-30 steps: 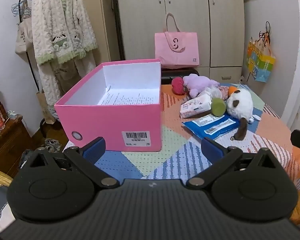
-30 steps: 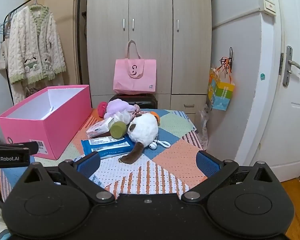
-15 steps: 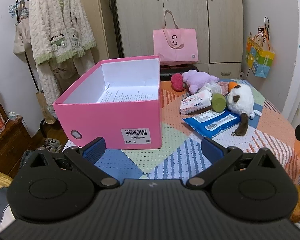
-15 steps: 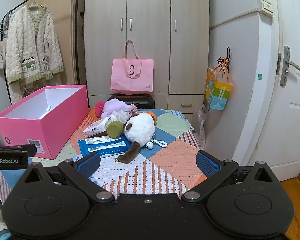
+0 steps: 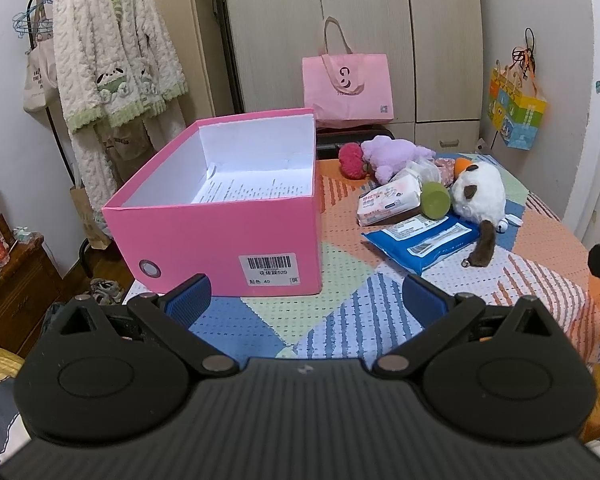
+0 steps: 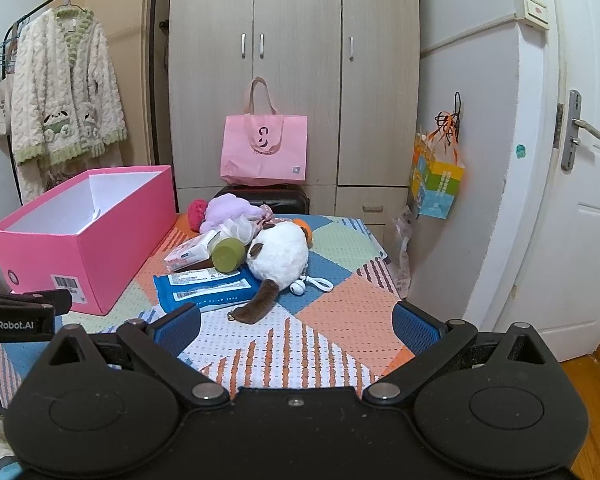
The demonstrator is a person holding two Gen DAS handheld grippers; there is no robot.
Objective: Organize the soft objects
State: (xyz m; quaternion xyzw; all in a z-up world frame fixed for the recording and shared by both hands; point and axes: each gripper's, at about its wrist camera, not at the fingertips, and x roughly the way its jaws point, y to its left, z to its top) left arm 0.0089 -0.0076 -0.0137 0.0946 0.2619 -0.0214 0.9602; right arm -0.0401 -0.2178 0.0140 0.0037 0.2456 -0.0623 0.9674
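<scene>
soft toys piled beside an open pink box

a patchwork table cloth (image 5: 340,320) was seen under both grippers. the left gripper (image 5: 306,300) was held low over the near edge of the table, and its blue fingers (image 5: 188,300) were spread wide apart with nothing between them. the right gripper (image 6: 296,320) was held the same way, with its blue fingers (image 6: 416,326) wide apart and nothing held.

a pink box (image 5: 228,216) was set on the left part of the table. its top was open, and white walls and a printed paper sheet (image 5: 252,190) were seen inside. a barcode label (image 5: 271,269) was stuck on its near wall.

the soft things were heaped to the right of the box, apart from it. a white and brown plush toy (image 6: 278,254) was laid on its side, with its brown tail (image 6: 258,300) stretched toward the near edge. a purple plush toy (image 5: 394,152) and a red fuzzy toy (image 5: 350,155) were placed at the far end of the heap, touching each other. a blue flat pack (image 6: 206,286) was laid nearest the grippers, and a white tissue pack (image 5: 388,200) was rested partly on it. a green round cap (image 5: 435,200) was seen between the tissue pack and the white toy.

a pink bag (image 6: 264,152) was stood against the cupboard (image 6: 296,60) behind the table. a fluffy robe (image 5: 116,48) was hung on a rack at the left.
</scene>
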